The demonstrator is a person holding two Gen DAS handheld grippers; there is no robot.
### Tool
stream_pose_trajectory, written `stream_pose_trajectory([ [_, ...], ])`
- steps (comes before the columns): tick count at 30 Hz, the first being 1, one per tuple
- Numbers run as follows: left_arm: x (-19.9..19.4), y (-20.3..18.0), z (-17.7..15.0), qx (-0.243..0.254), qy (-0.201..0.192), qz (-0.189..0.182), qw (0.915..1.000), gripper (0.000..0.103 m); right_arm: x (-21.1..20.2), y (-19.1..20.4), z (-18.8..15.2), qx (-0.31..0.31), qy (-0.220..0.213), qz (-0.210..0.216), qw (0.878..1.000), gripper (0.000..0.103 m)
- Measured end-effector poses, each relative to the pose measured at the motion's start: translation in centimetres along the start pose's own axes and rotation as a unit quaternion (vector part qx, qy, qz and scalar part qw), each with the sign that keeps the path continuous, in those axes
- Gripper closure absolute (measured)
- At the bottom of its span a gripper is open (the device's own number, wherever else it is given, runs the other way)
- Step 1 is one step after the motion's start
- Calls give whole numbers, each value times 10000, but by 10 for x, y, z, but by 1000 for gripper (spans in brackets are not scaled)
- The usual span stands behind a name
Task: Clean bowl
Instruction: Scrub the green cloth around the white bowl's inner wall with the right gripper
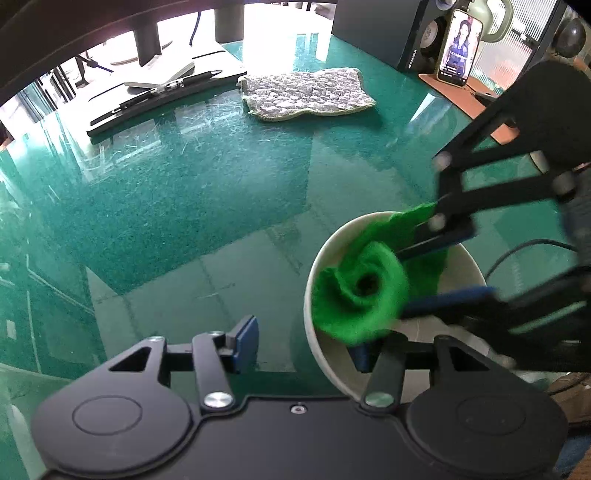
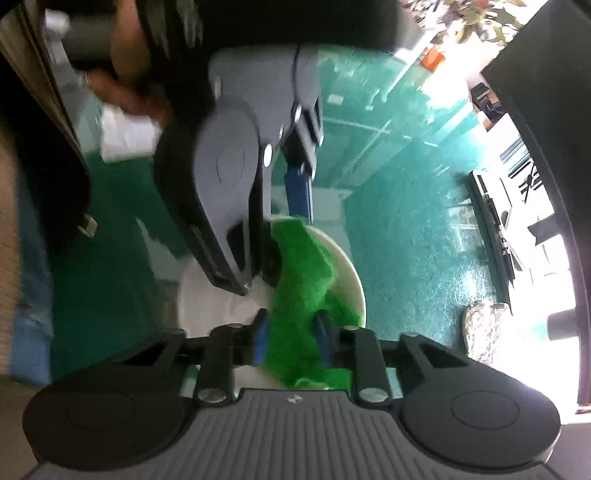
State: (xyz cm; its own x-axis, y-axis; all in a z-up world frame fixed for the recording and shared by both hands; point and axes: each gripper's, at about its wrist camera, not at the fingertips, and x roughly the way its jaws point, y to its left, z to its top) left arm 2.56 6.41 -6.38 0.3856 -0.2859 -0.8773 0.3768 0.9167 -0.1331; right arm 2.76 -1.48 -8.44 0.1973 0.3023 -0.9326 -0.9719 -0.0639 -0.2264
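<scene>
A white bowl [image 1: 317,266] stands on the green glass table at the lower right of the left wrist view. A bright green cloth [image 1: 362,291] is bunched inside it. My right gripper [image 1: 432,273] reaches in from the right and is shut on the cloth; in its own view the cloth [image 2: 299,291] sits pinched between its blue pads [image 2: 260,339] over the bowl [image 2: 354,273]. My left gripper [image 1: 303,349] is open, straddling the bowl's near wall, with one blue pad inside the bowl and the other outside. It also shows in the right wrist view [image 2: 280,206].
A grey quilted cloth [image 1: 306,94] lies at the far middle of the table [image 1: 184,206]. A black tray with a pen [image 1: 162,92] is at the far left. A speaker [image 1: 373,33] and a phone on a stand [image 1: 460,46] are at the far right.
</scene>
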Motion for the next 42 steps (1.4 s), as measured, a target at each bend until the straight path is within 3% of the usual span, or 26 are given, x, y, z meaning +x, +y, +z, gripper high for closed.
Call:
stream_pose_trajectory([
  [1,0,0,0,8,-6,9,10000,52,4,0,-1,-40,34,-27,10000,95],
  [7,0,-4,-1,-25,-53,108,9999,51,10,-7,16,-343,-28,-184,9992,96],
  [10,0,-5,-2,-85,-78,145,9998,49,12,-5,8,-290,231,-114,9992,96],
  [18,2,-6,-1,-148,-104,146,9997,42,-6,-1,7,196,550,810,9950,95],
  [24,3,-7,-2,-225,-110,130,9996,42,8,-15,10,-173,576,209,9980,95],
  [29,3,-9,-2,-256,-123,110,9995,42,8,-24,14,-112,567,73,9983,95],
  [34,4,-8,-3,-255,-146,122,9995,38,-2,-5,5,46,900,472,9948,93],
  [42,5,-9,-3,-233,-161,125,9995,36,-16,-3,14,490,765,1201,9886,93],
])
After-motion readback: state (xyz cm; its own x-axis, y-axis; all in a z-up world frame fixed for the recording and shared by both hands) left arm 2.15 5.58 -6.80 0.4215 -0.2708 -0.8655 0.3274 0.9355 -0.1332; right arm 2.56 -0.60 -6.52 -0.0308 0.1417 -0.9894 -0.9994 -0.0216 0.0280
